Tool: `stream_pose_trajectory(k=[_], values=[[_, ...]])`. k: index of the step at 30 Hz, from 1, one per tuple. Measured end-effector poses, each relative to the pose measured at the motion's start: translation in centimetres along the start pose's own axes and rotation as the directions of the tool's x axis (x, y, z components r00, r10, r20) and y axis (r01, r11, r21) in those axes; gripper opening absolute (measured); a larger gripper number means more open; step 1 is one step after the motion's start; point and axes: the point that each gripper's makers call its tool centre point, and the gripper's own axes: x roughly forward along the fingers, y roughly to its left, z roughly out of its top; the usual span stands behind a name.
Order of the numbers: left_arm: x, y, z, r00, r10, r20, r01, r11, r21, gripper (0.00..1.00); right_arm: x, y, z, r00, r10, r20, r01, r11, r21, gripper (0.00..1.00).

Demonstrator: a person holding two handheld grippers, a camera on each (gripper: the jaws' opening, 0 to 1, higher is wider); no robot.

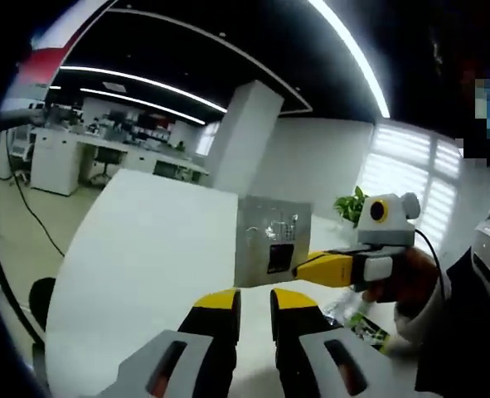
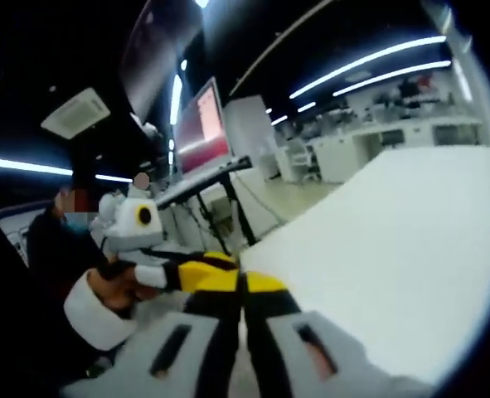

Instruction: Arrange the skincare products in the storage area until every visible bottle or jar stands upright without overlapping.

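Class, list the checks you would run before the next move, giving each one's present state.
1. Right gripper holds the silver packet by its edge: ok.
2. Left gripper free, jaws apart: ok.
3. White table has bare space ahead for placing: ok.
4. Clear bottle upright: cannot tell, blurred and half hidden.
5. Storage area located: cannot tell.

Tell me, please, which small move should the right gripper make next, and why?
Probably lower the silver packet toward the white table and set it down upright. The right gripper holds it by one edge, seemingly raised off the table, while the left gripper is open and empty.
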Motion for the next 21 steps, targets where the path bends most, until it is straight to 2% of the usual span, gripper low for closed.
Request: stream_pose_trajectory(k=[7,14,21], values=[[-1.2,-2.0,1.7,0.993,-0.03,0.11,0.028,0.999,0.022,0.13,-0.7,1.2,0.0,0.999,0.029,0.015,-0.029,0.999,0.029,0.0],[-1.6,-4.3,2.2,0.984,-0.09,0.153,0.088,0.996,0.023,0.13,-1.5,2.1,-0.2,0.999,0.045,0.028,-0.047,0.997,0.057,0.0],[-1.7,-5.9,2.4,0.972,-0.149,0.182,0.153,0.988,-0.009,0.13,-2.4,3.2,-0.1,0.994,0.1,0.044,-0.104,0.99,0.093,0.0]])
